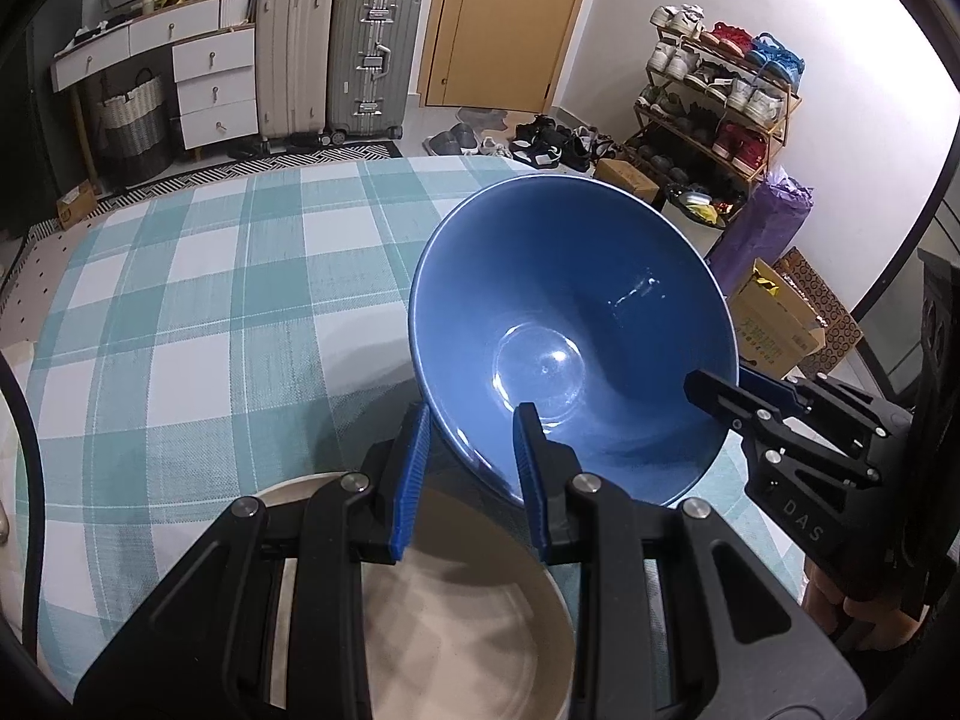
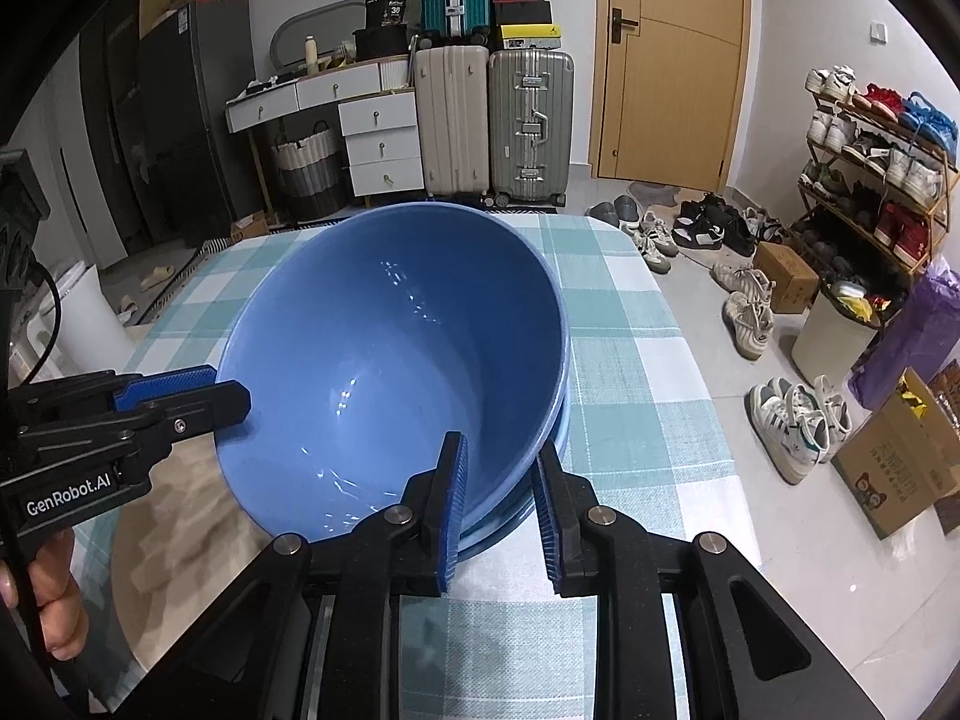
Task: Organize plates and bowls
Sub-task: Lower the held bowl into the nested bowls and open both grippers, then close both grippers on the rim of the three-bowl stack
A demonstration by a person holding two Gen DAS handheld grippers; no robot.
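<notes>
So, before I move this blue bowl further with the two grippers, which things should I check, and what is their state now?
1. Right gripper on the rim of the blue bowl: ok. One finger is inside and one outside, shut on it.
2. Left gripper grip: cannot tell. It straddles the rim, but it is not clear that both pads touch.
3. Bowl level: not ok, it is tilted.
4. Beige dish under the left gripper has nothing in it: ok, for the part that shows.
5. One bowl or two nested: cannot tell. The right wrist view shows a second blue edge beneath the rim.
</notes>
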